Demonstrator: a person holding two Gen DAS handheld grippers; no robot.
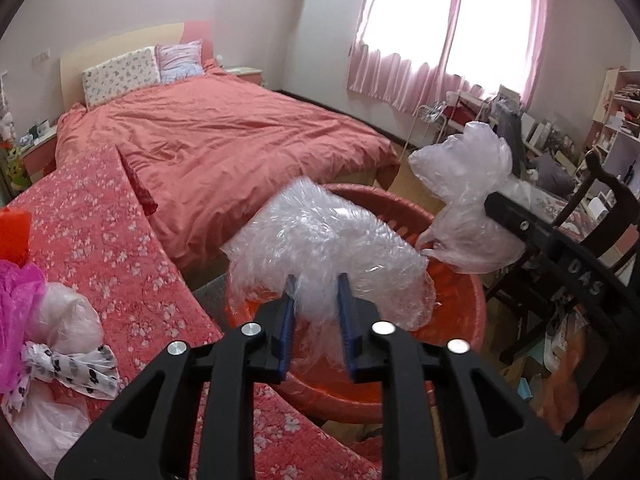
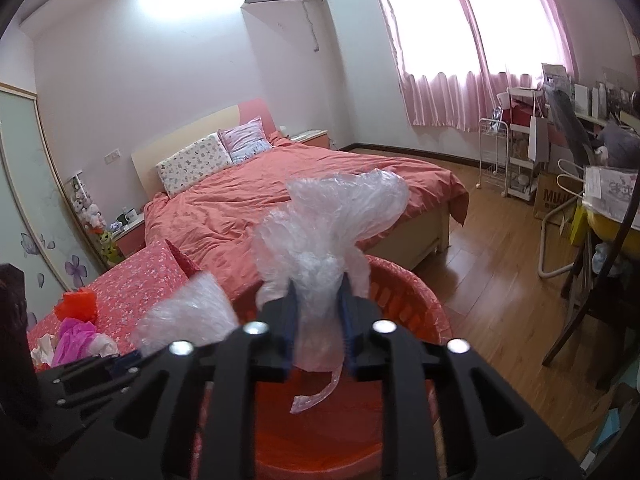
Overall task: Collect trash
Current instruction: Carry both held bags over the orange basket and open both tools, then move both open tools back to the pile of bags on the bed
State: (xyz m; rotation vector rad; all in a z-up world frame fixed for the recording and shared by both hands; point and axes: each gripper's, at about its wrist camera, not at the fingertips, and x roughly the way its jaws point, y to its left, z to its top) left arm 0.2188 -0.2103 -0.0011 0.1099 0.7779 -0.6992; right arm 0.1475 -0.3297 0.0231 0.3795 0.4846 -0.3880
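Black gripper frames fill the bottom of both wrist views, each pointing forward over a red basket [image 1: 460, 344] that sits just below and ahead of the fingers. Beyond the basket lies a bed [image 1: 224, 140] with a salmon cover, and to the left of both grippers stretches a red flowered quilt [image 1: 120, 248].

In its own view the left gripper [image 1: 318, 320] is level, its blue-padded fingers [image 1: 288, 320] clamped on a crumpled sheet of bubble wrap [image 1: 320, 240]. That wrap bulges forward from the fingertips and hangs over the near half of the basket.

To the right of it and a little farther on, the right gripper [image 2: 318, 320] reaches in from the side, angled down toward the basket's far rim. It is closed on a clear plastic bag [image 2: 332, 224], which puffs upward ahead of the fingertips, while a thin strip of it dangles below them into the basket.

Far left of the left gripper, more trash rests on the quilt: a pink plastic bag [image 1: 20, 312], a white bag with black paw prints [image 1: 76, 372], and an orange scrap [image 1: 16, 236] behind them.
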